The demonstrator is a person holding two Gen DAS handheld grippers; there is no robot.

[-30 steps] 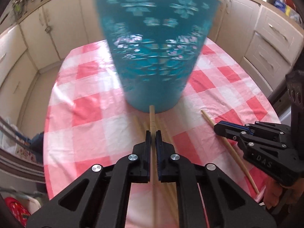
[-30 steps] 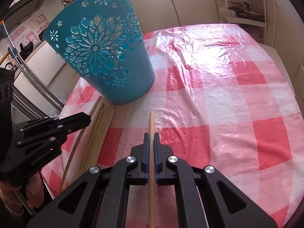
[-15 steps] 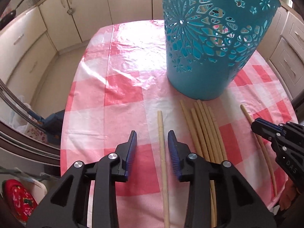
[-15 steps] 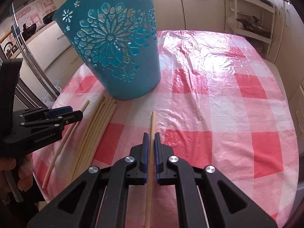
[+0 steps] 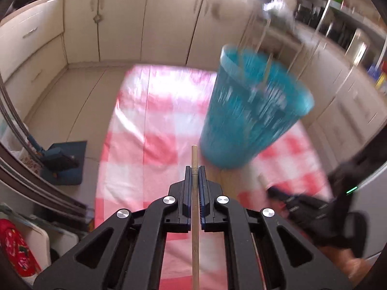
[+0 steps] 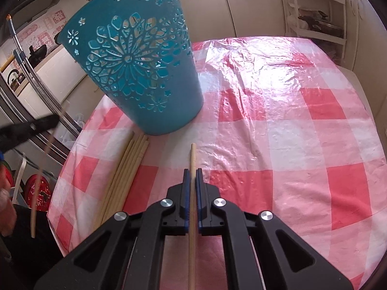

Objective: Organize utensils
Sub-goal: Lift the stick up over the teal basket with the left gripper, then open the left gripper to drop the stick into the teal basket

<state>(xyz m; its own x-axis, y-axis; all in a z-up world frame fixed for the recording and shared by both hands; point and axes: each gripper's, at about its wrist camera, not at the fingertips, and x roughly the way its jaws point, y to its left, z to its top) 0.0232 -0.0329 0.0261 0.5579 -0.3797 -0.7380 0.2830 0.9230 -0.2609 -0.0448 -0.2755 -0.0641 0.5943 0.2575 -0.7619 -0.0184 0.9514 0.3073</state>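
Note:
My left gripper (image 5: 195,169) is shut on a thin wooden stick (image 5: 195,154) and holds it in the air above the checked tablecloth (image 5: 135,169). The perforated teal basket (image 5: 251,113) stands ahead to its right, blurred. In the right wrist view my right gripper (image 6: 193,171) is shut on another wooden stick (image 6: 192,154), low over the cloth. The basket (image 6: 140,72) is ahead to its left. A bundle of several sticks (image 6: 125,174) lies on the cloth by the basket's foot. The left gripper (image 6: 48,120) shows as a blur at the left edge with its stick (image 6: 41,174) hanging down.
The table edge (image 6: 60,217) curves close to the stick bundle, and the floor drops away beyond it. A blue dustpan (image 5: 63,164) and metal poles (image 5: 14,125) stand left of the table. Cream cabinets (image 5: 145,24) ring the room. Red-and-white cloth (image 6: 290,133) stretches right of the basket.
The left gripper opened around a stick lying on the cloth, then shut on it and lifted it up and away from the table. The right gripper kept its stick and stayed put.

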